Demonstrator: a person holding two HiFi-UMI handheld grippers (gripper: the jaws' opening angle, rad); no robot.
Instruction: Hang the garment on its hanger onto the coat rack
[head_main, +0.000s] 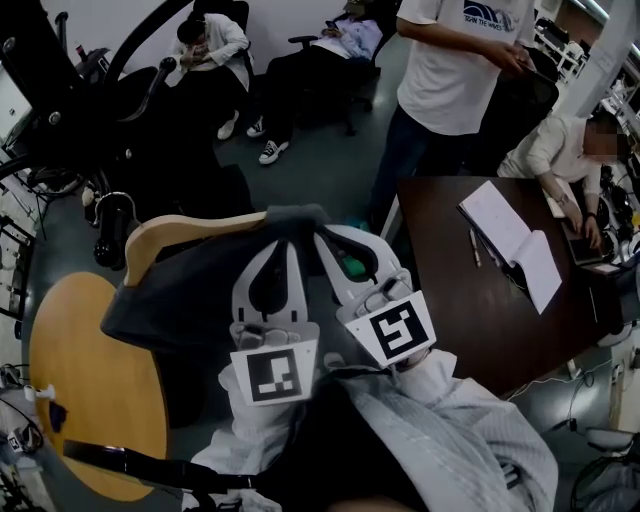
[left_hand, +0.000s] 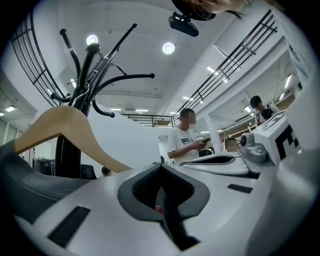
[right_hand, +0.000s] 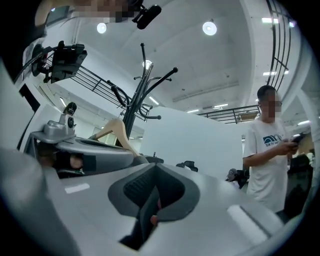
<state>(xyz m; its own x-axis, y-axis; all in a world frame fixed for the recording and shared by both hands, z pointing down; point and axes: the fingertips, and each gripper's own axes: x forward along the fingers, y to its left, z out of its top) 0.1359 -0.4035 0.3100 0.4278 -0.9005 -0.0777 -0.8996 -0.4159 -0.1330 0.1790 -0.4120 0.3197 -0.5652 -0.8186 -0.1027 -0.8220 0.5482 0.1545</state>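
Observation:
A pale wooden hanger (head_main: 190, 232) carries a dark grey garment (head_main: 175, 300) just left of both grippers in the head view. My left gripper (head_main: 292, 232) and right gripper (head_main: 328, 238) lie side by side, pointing away from me, with the garment's dark edge (head_main: 300, 214) at their tips. In the left gripper view the left gripper (left_hand: 160, 167) is shut, with the hanger (left_hand: 65, 127) and garment (left_hand: 27, 175) to its left. The right gripper (right_hand: 155, 167) is shut too. No fabric shows between either pair of jaws. The black coat rack (left_hand: 82, 85) (right_hand: 137, 100) stands beyond the hanger.
A round wooden table (head_main: 95, 390) lies at lower left and a dark table (head_main: 470, 300) with an open notebook (head_main: 510, 240) at right. A person (head_main: 450, 80) stands just ahead. Others sit around, and black office chairs (head_main: 60, 90) crowd the upper left.

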